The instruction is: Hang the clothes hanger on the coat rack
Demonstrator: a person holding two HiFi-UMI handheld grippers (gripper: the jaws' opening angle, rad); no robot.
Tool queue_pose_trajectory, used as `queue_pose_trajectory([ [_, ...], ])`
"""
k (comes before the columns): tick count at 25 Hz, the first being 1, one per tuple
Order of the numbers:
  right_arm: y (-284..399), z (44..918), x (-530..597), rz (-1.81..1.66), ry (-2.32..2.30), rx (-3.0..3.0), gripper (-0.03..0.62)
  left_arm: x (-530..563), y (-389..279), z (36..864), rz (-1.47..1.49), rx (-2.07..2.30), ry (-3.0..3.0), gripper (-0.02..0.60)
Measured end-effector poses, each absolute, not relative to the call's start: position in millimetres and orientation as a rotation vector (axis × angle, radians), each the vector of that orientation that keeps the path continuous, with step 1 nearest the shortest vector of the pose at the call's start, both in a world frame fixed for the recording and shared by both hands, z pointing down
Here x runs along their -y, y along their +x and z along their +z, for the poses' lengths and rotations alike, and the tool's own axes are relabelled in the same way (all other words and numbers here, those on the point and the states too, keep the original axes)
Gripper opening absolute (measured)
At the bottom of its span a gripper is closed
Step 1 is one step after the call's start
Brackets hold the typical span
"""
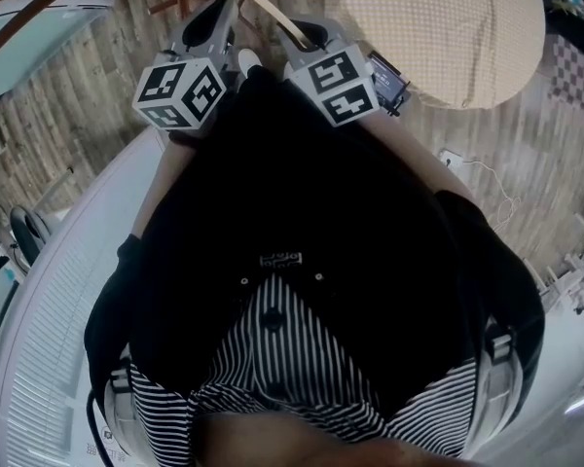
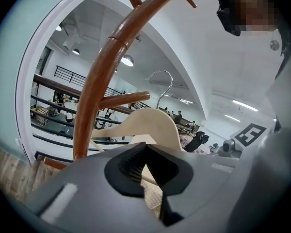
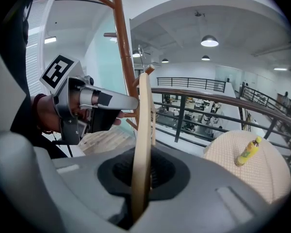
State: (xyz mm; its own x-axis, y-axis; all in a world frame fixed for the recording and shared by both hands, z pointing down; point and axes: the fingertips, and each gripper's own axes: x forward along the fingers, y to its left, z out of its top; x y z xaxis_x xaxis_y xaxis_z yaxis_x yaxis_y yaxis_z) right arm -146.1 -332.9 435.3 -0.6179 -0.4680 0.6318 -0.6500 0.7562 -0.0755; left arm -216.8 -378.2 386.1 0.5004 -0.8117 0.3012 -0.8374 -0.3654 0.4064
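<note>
The pale wooden hanger (image 3: 144,120) stands edge-on in the right gripper view, and my right gripper (image 3: 141,178) is shut on its lower part. Its metal hook (image 2: 161,81) rises just right of the brown coat rack (image 2: 99,81), close to a side peg (image 2: 126,100) and apart from it. The rack's trunk (image 3: 122,38) stands behind the hanger. My left gripper (image 3: 131,103) reaches the hanger from the left, tips against its edge. Its own view shows the hanger's shoulder (image 2: 150,125) right above the jaws (image 2: 145,171), which hide whether they grip. Both grippers (image 1: 214,22) (image 1: 307,35) are raised side by side.
A round table with a beige cloth (image 3: 262,178) stands at the right, with a yellow bottle (image 3: 247,151) on it. A dark railing (image 3: 208,98) runs behind the rack. In the head view the table (image 1: 448,27) lies past my right gripper.
</note>
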Motion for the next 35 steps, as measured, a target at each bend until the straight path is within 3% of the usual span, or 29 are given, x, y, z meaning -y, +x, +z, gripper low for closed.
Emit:
queue_pose_trajectory([
  [35,-203,490,363,0.523,0.673,2.277,0.025,385,-250,400,0.098,1.38,2.214,0.005],
])
